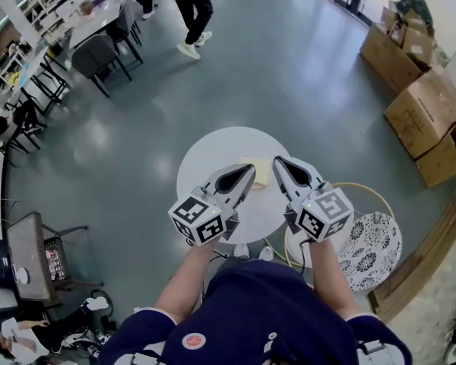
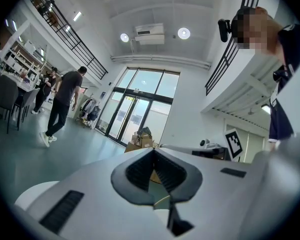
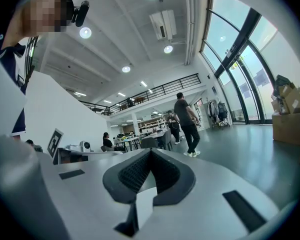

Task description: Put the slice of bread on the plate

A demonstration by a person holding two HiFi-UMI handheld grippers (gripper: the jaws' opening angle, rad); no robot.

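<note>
Several boxes [image 1: 424, 111] right of, perhaps, bread [image 1: 257, 172].

The slice of bread [image 1: 260, 175] is pale yellowish-tan and roughly square. It lies flat on the round white tabletop [image 1: 213, 154], a little right of the middle. Its near-left corner is hidden under the tip of the left tool [image 1: 248, 169], and the tip of the right tool [image 1: 278, 161] is just beside its right edge.
</note>
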